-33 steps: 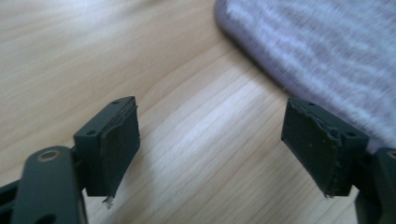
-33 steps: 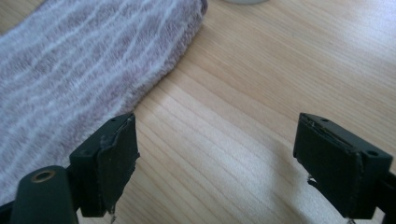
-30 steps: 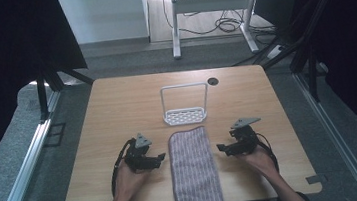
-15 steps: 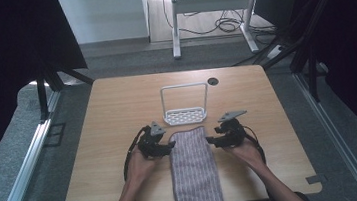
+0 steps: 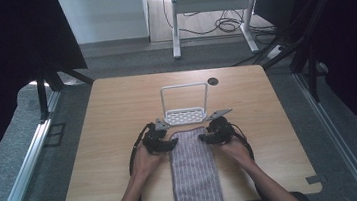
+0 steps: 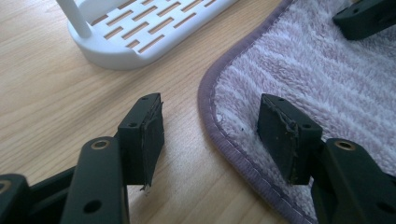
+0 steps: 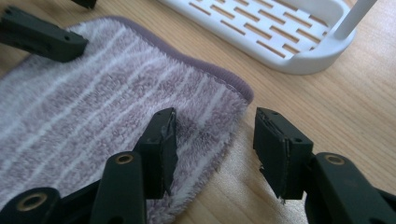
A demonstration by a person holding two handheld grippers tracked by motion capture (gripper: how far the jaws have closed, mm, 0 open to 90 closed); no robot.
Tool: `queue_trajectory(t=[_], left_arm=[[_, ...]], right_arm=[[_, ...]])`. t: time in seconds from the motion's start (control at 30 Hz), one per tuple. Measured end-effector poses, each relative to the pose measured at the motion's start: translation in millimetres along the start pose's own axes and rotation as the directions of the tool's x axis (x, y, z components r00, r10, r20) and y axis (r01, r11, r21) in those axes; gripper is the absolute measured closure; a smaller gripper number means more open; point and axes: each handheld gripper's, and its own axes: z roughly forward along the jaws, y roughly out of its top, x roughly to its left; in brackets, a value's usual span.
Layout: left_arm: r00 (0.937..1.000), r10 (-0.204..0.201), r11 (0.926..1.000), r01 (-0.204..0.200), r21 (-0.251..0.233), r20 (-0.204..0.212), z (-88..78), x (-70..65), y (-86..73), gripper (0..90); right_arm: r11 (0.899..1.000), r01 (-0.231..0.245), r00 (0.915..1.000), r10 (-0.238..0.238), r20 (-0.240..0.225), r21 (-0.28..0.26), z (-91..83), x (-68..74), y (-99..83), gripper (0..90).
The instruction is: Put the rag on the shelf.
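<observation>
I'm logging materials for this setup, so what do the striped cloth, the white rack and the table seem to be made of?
The cloth looks like soft terry fabric: fuzzy mauve pile, pale stripes, stitched purple edge. The white rack seems to be smooth moulded plastic, slightly glossy, with a slotted base; its upright frame could be coated metal. The table shows light wood grain, matte, possibly laminate.

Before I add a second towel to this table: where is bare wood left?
Free: wide strips between the towel and the table side edges, plus the band behind the white rack. Crowded: the towel's far corners, where left gripper and right gripper straddle its edges beside the rack.
</observation>
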Motion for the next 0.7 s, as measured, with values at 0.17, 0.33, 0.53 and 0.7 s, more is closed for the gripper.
queue_trajectory(t=[0.17, 0.33, 0.53, 0.7], left_arm=[[0.9996, -0.018, 0.9998, 0.018, 0.001, 0.02, -0.4, -4.4, 0.0, 55.0], [0.9967, -0.056, 0.9984, 0.056, -0.002, 0.059, -0.4, -8.0, -0.4, 75.9], [0.9957, -0.06, 0.9982, 0.06, -0.007, 0.07, -1.5, -6.8, -0.8, 81.5], [0.9967, -0.047, 0.9967, 0.052, -0.062, 0.066, -13.1, -8.1, 3.7, 81.8]], right_arm=[[1.0, 0.015, 0.9998, -0.015, -0.01, -0.009, 0.9, 3.8, -2.1, 61.9], [0.999, 0.032, 0.9988, -0.032, -0.037, 0.004, 0.2, 9.9, -0.8, 81.4], [0.999, 0.05, 0.9984, -0.051, -0.025, -0.004, -4.5, 11.5, -0.2, 84.3], [0.997, 0.045, 0.9976, -0.048, -0.05, -0.06, -20.3, 7.9, 4.0, 84.5]])
